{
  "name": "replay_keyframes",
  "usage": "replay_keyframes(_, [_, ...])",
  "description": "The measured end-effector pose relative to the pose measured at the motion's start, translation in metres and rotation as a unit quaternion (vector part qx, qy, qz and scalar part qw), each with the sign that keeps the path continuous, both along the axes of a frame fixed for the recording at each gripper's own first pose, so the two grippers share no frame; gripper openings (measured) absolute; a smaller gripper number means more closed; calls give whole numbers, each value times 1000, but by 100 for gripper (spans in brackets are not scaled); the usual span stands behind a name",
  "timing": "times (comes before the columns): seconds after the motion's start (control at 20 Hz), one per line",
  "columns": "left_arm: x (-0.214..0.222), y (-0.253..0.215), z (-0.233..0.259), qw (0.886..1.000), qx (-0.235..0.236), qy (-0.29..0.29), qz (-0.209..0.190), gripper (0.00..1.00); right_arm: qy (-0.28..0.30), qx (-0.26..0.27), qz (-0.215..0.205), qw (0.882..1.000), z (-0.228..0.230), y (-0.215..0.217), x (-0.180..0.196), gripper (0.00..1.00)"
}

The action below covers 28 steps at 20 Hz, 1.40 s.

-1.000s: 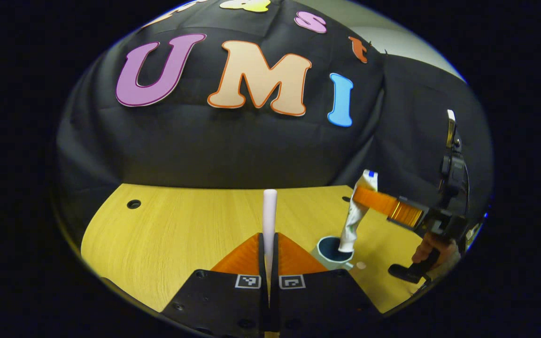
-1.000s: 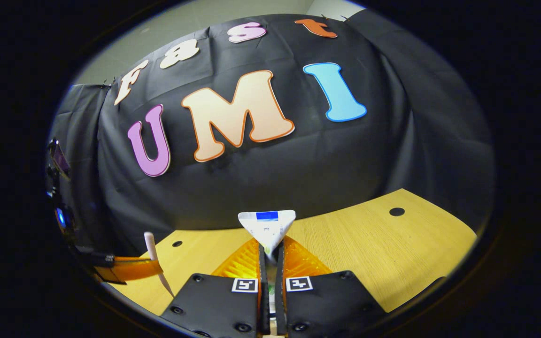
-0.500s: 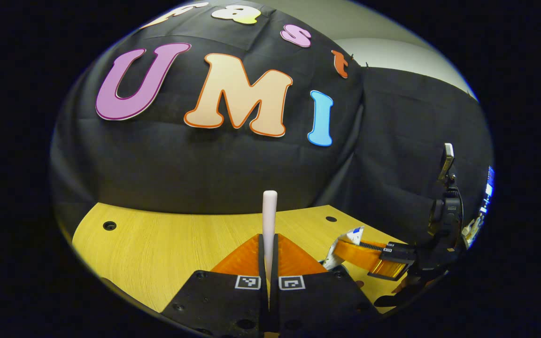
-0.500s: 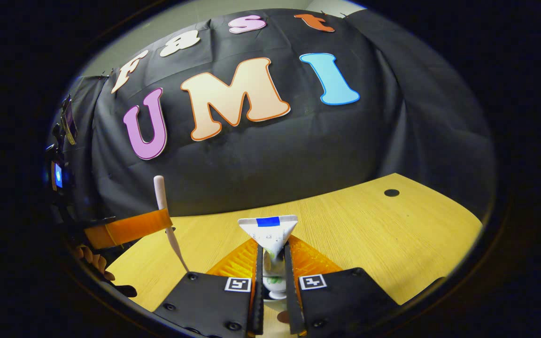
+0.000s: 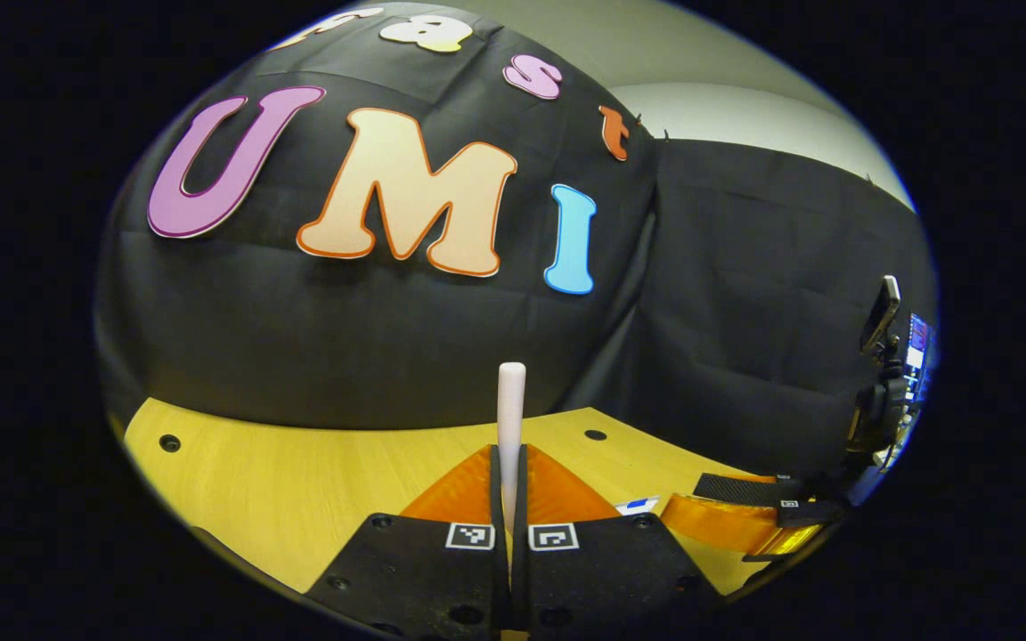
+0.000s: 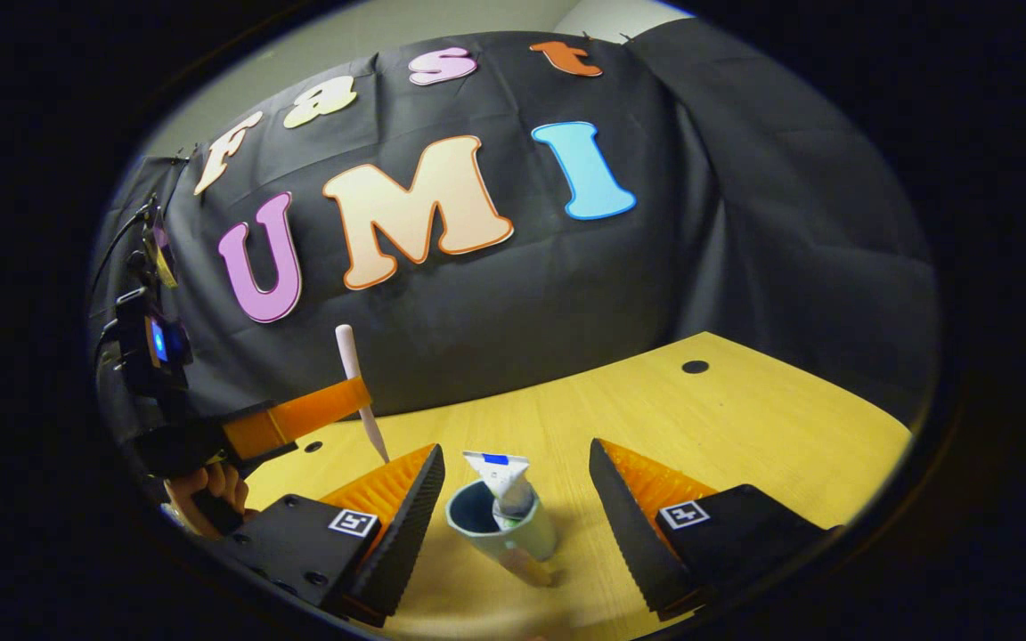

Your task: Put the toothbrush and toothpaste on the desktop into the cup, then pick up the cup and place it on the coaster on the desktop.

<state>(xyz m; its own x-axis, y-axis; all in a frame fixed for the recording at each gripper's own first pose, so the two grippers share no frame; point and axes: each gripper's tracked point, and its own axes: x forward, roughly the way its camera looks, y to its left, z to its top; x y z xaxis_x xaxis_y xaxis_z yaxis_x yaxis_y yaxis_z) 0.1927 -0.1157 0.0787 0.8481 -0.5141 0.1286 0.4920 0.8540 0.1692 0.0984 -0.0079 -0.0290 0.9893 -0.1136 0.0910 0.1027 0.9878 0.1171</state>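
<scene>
A pale green cup [image 6: 502, 527] stands on the wooden desktop [image 6: 745, 427] with the white toothpaste tube [image 6: 501, 481] upright inside it. My right gripper [image 6: 515, 450] is open wide, one finger on each side of the cup and touching neither cup nor tube. My left gripper [image 5: 510, 454] is shut on the white toothbrush [image 5: 511, 401], whose handle sticks up between the fingers. In the right gripper view the left gripper [image 6: 304, 417] hangs left of the cup with the toothbrush [image 6: 354, 378] tilted in it. The left gripper view has the right gripper [image 5: 713, 519] low at the right beside the tube's tip [image 5: 640, 505].
A hand [image 6: 201, 488] grips the left gripper's handle at the left edge. The desktop has small round holes [image 6: 696, 367] near its back edge, and the black cloth wall stands just behind it. Bare wood [image 5: 299, 472] stretches to the left of the left gripper.
My right gripper has opened and let go of the toothpaste, which now stands in the cup. The left gripper, still holding the toothbrush, has moved closer to the cup.
</scene>
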Motion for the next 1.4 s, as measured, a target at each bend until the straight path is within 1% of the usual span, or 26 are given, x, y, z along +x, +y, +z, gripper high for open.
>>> replay_keyframes(0.15, [5,-26,-6,999,5,5,-32,0,8,7,-25,1000,-6,-17,-19,99])
replay_keyframes(0.35, [16,-39,-12,999,29,-6,-38,0,24,15,-52,998,-18,-37,-40,99])
replay_keyframes(0.45, [18,-39,-10,999,26,-12,-39,0,29,16,-62,998,-20,-44,-50,98])
replay_keyframes(0.5, [17,-39,-6,999,22,-19,-39,0,32,16,-66,997,-22,-47,-54,94])
replay_keyframes(0.55, [17,-40,-2,999,19,-25,-41,0,34,16,-68,997,-23,-49,-57,98])
replay_keyframes(0.7, [10,-49,1,998,21,-31,-51,0,36,14,-70,997,-24,-51,-60,98])
replay_keyframes(0.8, [3,-58,3,997,18,-35,-65,0,35,16,-67,997,-24,-49,-59,98])
replay_keyframes(0.85, [1,-63,3,997,17,-34,-71,0,33,16,-65,997,-23,-48,-59,94])
replay_keyframes(0.9, [0,-68,-1,996,17,-28,-79,0,33,15,-62,997,-23,-47,-59,98])
replay_keyframes(1.15, [2,-73,-28,996,25,5,-91,1,42,6,-53,998,-26,-42,-59,98])
replay_keyframes(1.2, [3,-72,-31,995,22,12,-92,5,43,3,-52,998,-27,-41,-58,98])
replay_keyframes(1.35, [1,-61,-28,996,10,13,-82,30,50,-1,-46,998,-28,-39,-57,98])
replay_keyframes(1.4, [-1,-55,-27,997,10,9,-77,29,52,-3,-43,998,-27,-38,-56,98])
